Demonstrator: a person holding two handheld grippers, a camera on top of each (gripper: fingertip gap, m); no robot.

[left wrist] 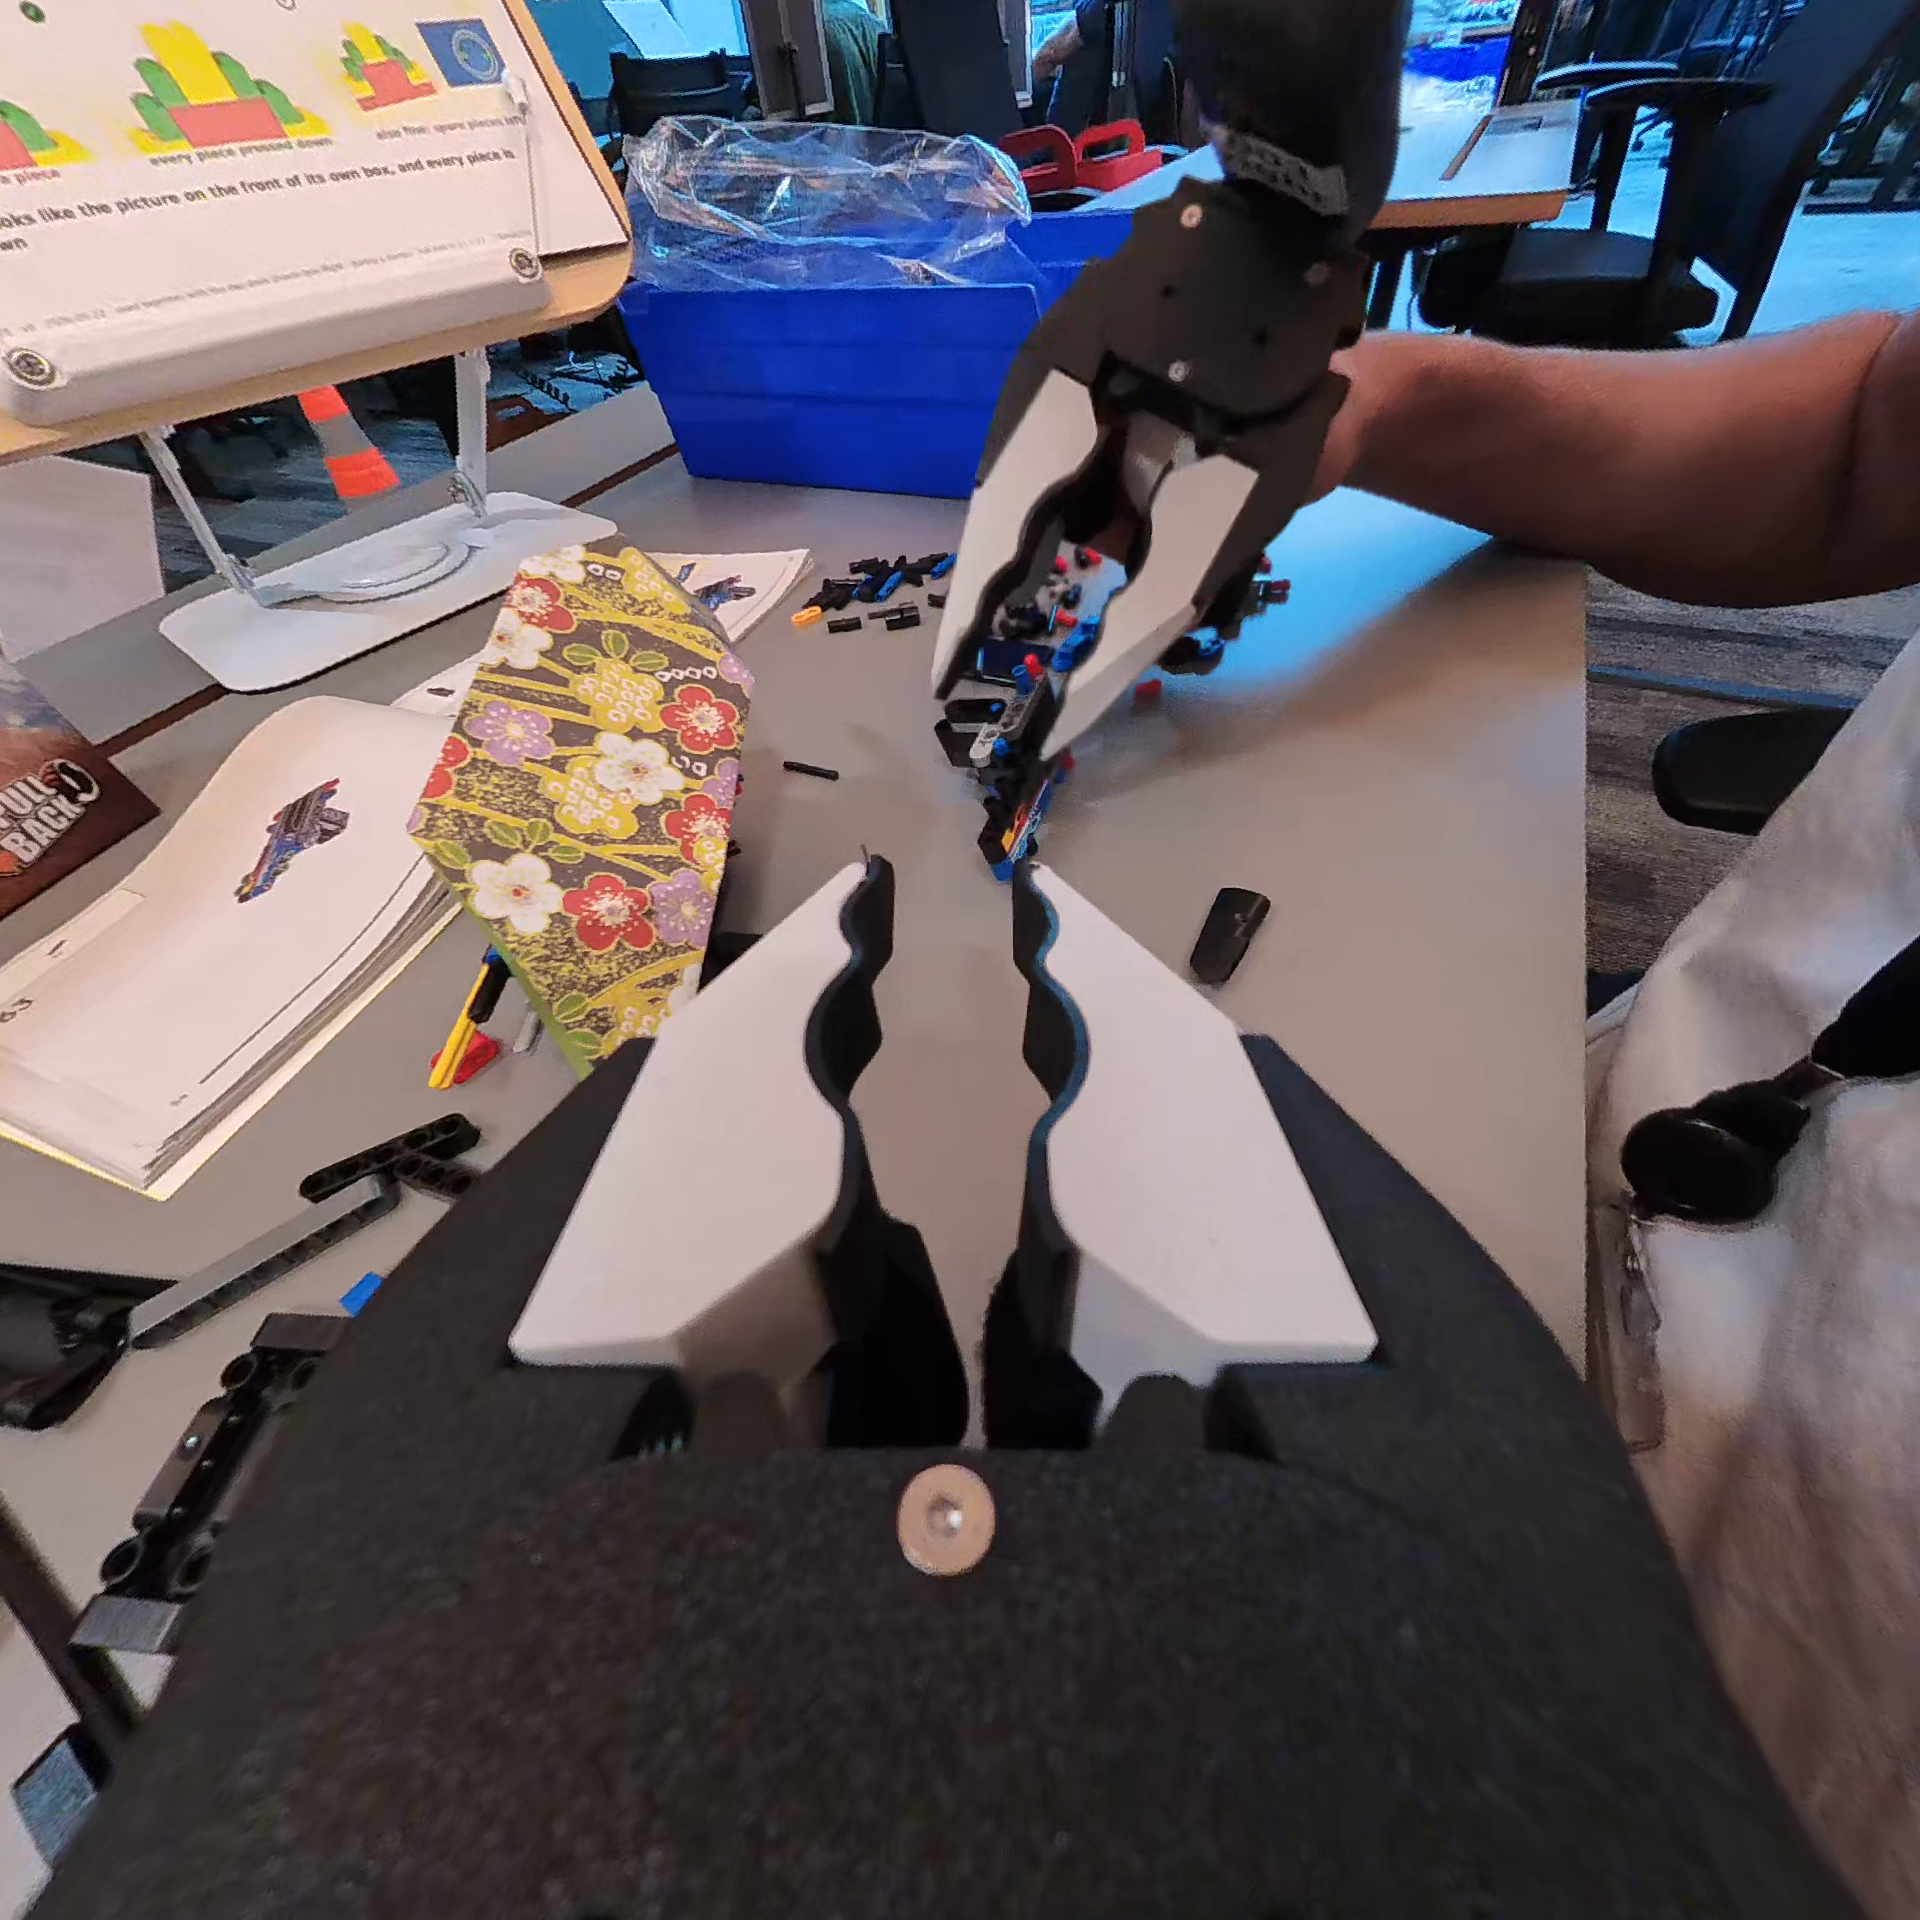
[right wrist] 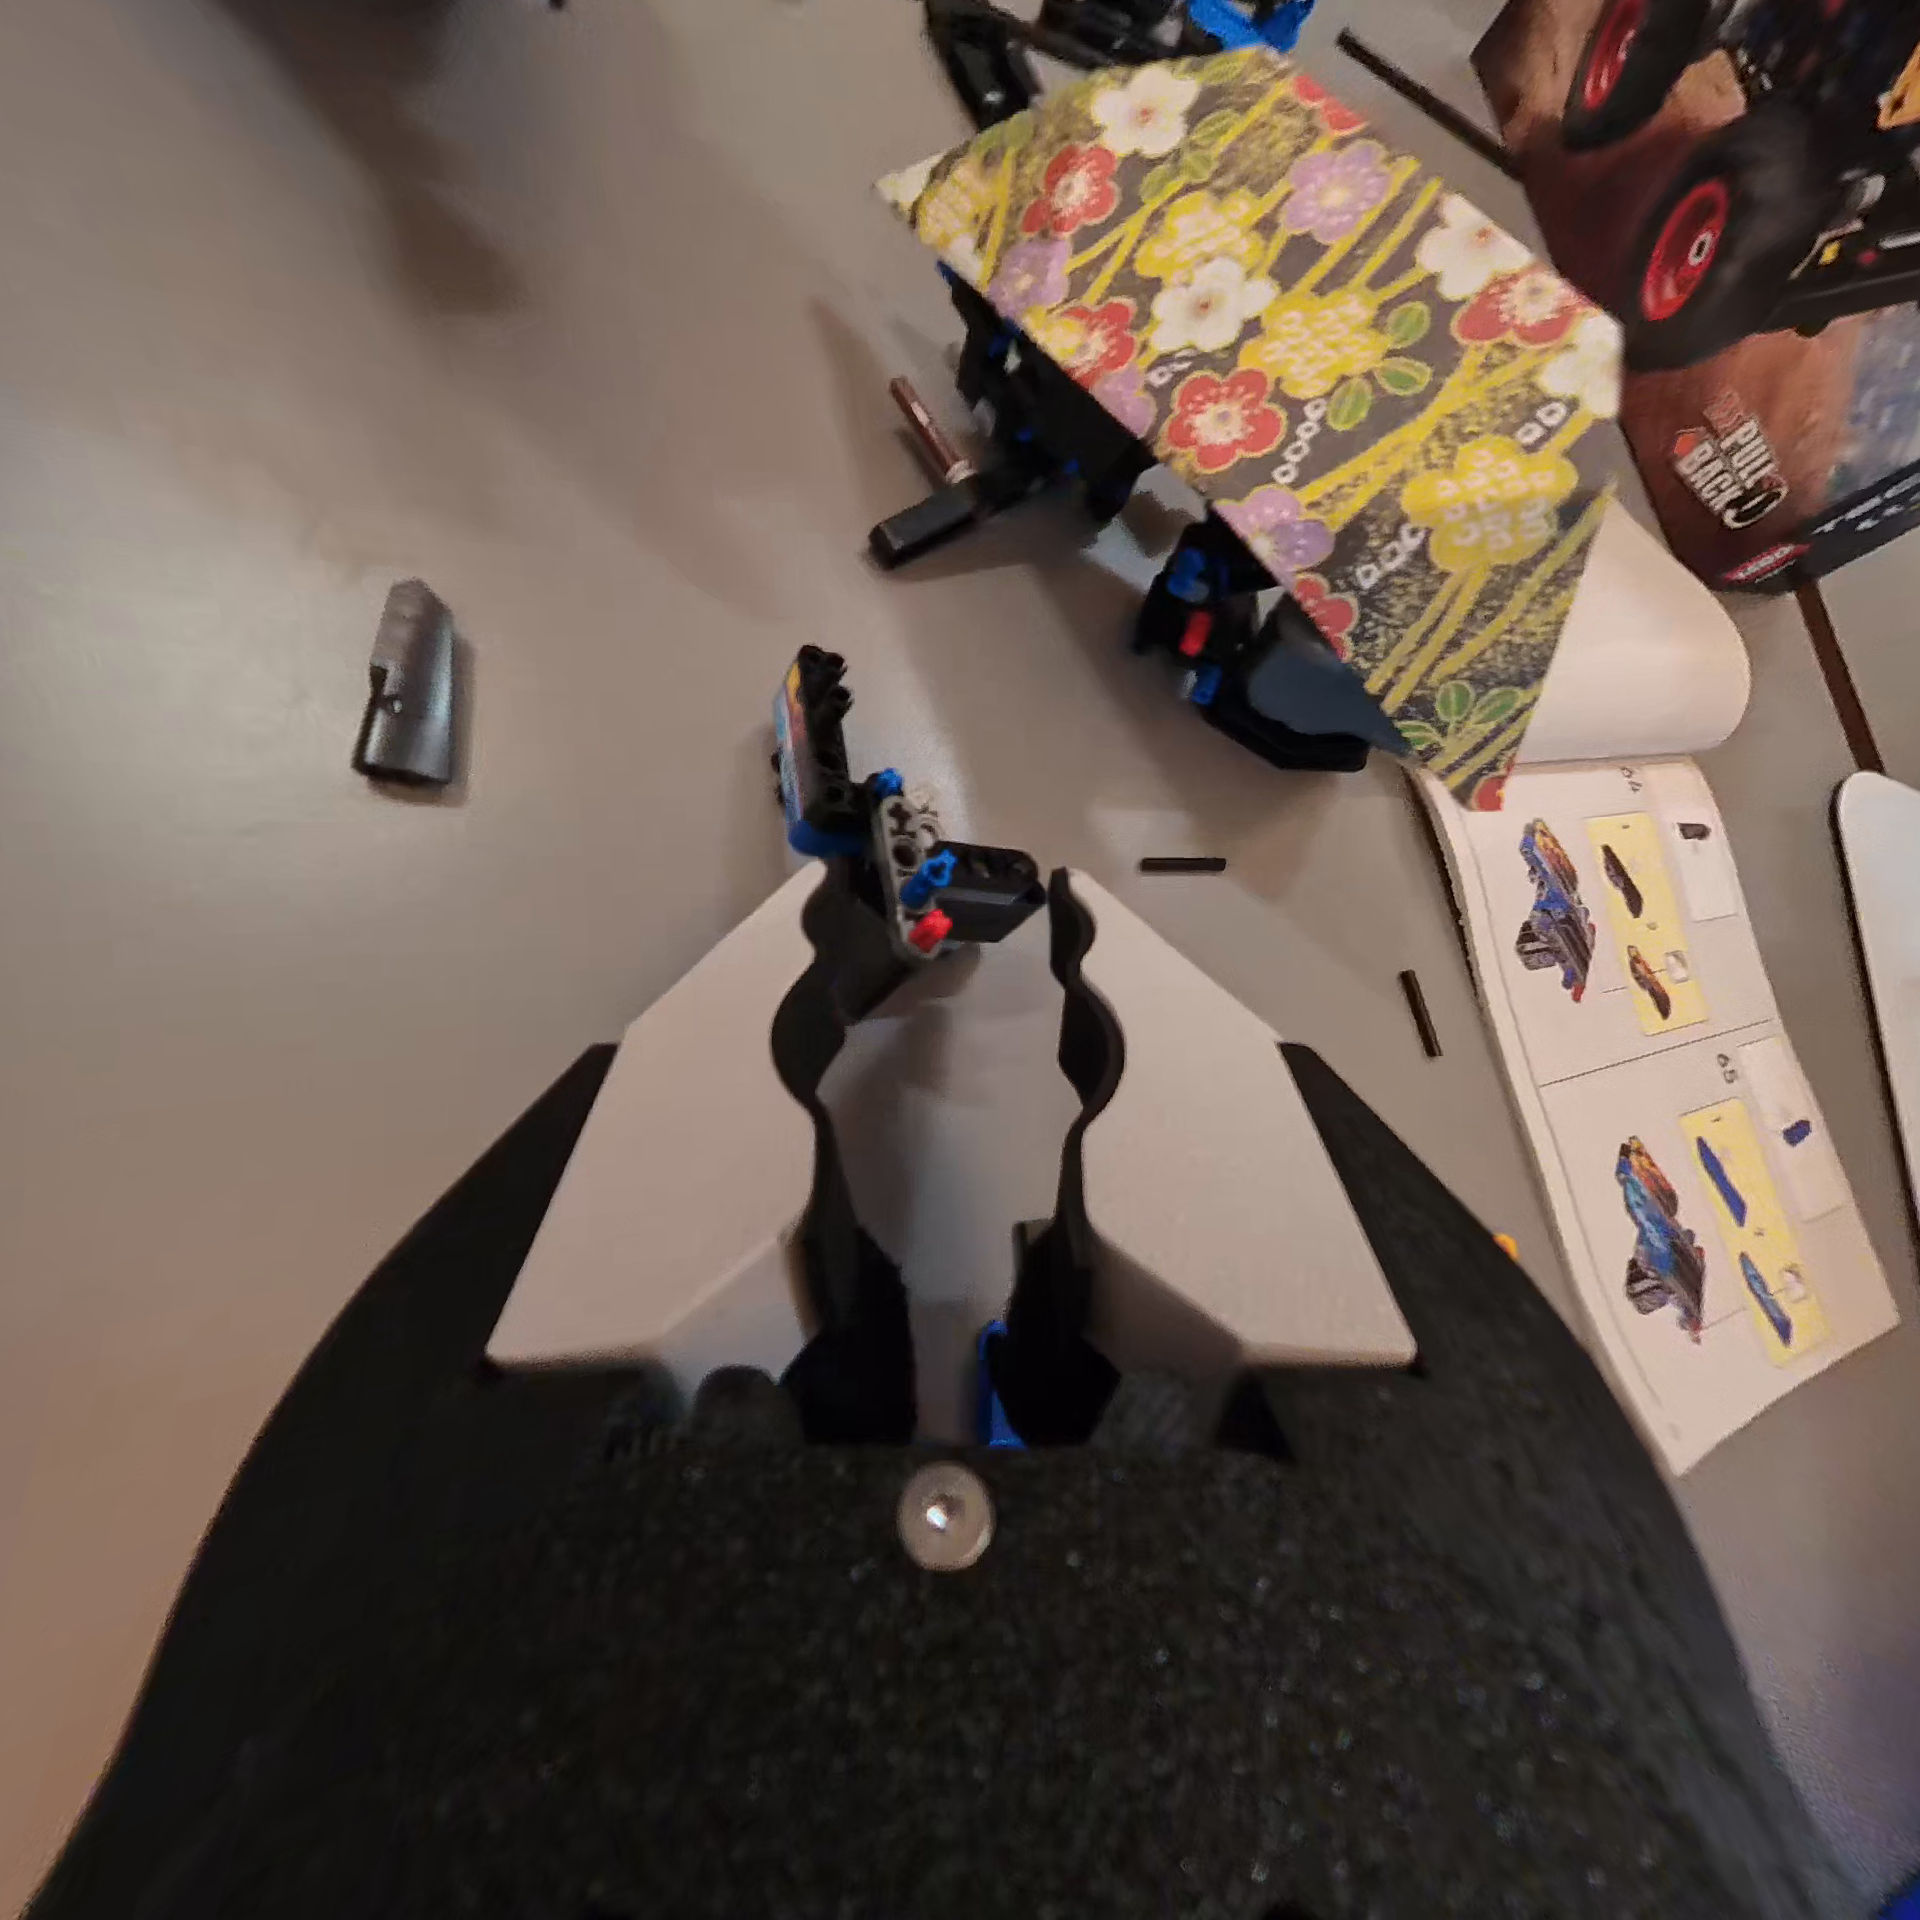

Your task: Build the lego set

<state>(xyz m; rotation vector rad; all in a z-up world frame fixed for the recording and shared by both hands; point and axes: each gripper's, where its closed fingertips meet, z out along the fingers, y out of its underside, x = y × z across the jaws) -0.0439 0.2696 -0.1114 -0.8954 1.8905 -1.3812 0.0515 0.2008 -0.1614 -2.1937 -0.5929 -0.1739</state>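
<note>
Both grippers are spread open, left gripper holding nothing, right gripper straddling the small lego assembly on the tabletop.

Both views bright, even indoor light; the left wrist view has a cool blue cast in the far background, where windows look blown out, while the desk shows only soft, diffuse shadows. Strong wide-angle distortion in both: straight edges bow near the frame borders, and the near black body of each pair of tongs sits soft and grainy. Motion blur smears the right tongs in the left view, and in the right view the floral box and a dark loose piece are blurred.
</note>
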